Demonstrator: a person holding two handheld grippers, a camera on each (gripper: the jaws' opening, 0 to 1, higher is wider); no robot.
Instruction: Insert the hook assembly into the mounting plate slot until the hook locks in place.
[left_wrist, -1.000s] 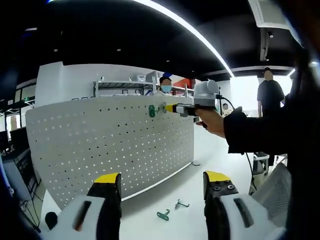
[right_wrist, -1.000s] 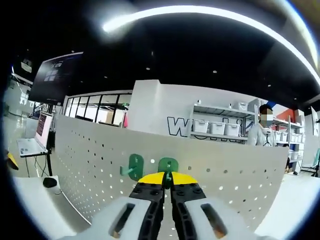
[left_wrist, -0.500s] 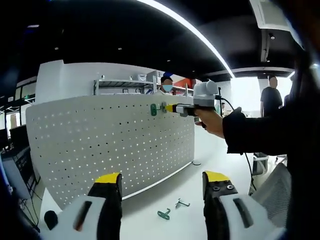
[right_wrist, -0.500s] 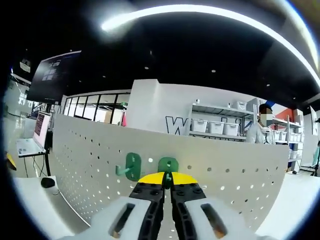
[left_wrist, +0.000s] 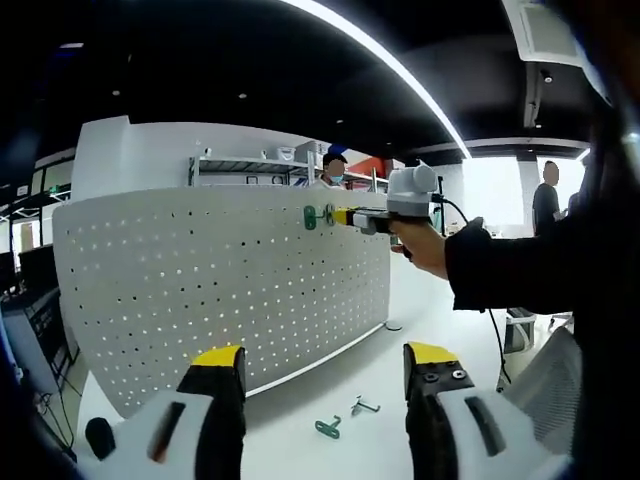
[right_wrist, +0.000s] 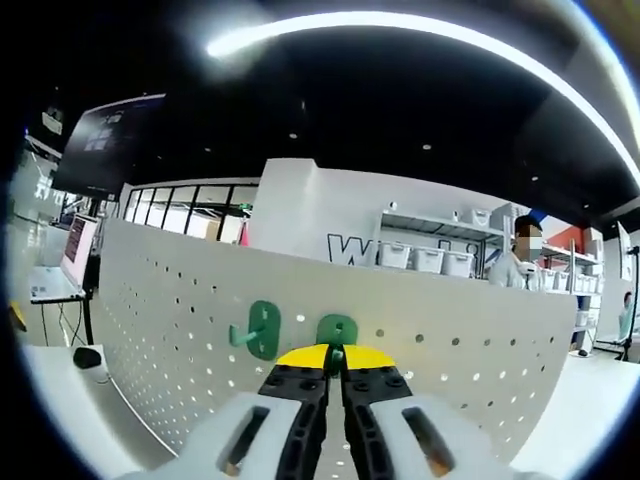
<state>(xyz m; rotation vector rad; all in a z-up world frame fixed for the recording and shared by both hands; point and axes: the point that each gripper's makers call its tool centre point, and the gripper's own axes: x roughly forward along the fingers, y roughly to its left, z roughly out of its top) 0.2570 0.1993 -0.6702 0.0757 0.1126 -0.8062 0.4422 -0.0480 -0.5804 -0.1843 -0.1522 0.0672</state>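
Hardly shifted since a second ago: right gripper (right_wrist: 333, 352) still clamped on the green hook (right_wrist: 337, 330) at the upper row of the white pegboard (right_wrist: 450, 350), hook plate lying flat against the panel, perhaps a touch closer than before. Jaws drawn narrow, yellow tips pinching the hook's stem from both sides. Just left of it, a second green hook (right_wrist: 262, 329) already hung on the board, its arm sticking out toward the left. Seen from the left gripper view, the same pair of green hooks (left_wrist: 310, 216) high on the pegboard (left_wrist: 200, 290), near its top edge, right of centre, with the right gripper (left_wrist: 345, 215) reaching in from the right and a hand (left_wrist: 425, 245) in a dark sleeve behind it.

Left gripper (left_wrist: 322, 362) held low and near, well apart from the board, jaws spread wide with nothing between the yellow tips. Beyond them, on the white table (left_wrist: 300, 450), two loose parts lying close together: a spare green hook (left_wrist: 327, 429) and a small metal hook (left_wrist: 362, 407) just to its right. Behind the board, far off, shelving with white bins (right_wrist: 430, 258), a wall with dark lettering, a long ceiling light strip (right_wrist: 420, 25), and people standing in the background.
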